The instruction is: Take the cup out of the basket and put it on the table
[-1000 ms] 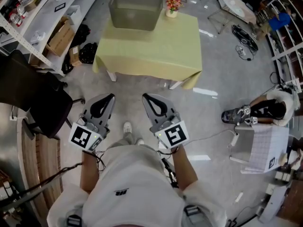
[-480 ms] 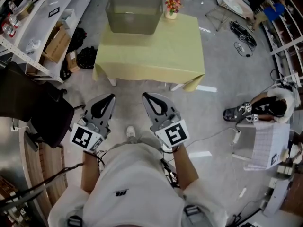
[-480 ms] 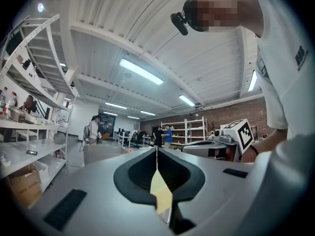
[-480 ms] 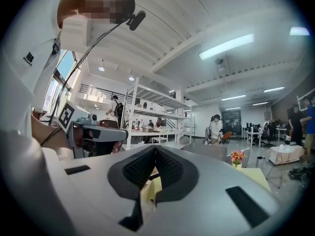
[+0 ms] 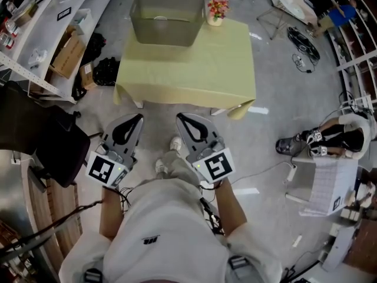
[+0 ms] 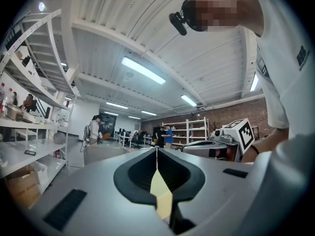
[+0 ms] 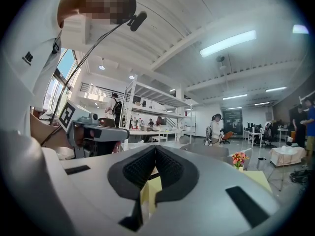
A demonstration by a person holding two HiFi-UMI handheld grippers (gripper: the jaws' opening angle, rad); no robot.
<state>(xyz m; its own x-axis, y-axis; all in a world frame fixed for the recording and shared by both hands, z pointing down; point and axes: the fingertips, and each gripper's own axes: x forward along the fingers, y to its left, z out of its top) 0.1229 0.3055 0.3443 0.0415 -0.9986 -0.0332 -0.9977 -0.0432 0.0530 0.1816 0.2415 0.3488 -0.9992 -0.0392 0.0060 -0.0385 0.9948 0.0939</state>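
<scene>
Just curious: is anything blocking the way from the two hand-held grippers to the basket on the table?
Nothing visible does. Only floor separates the left hand-held gripper and right hand-held gripper from the table, which is bare before the basket; the flower pot stands beside it.

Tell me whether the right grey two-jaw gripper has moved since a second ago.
Yes. The right gripper has come forward toward the yellow-clothed table: the floor gap between its shut jaws and the table's near edge has narrowed.
</scene>
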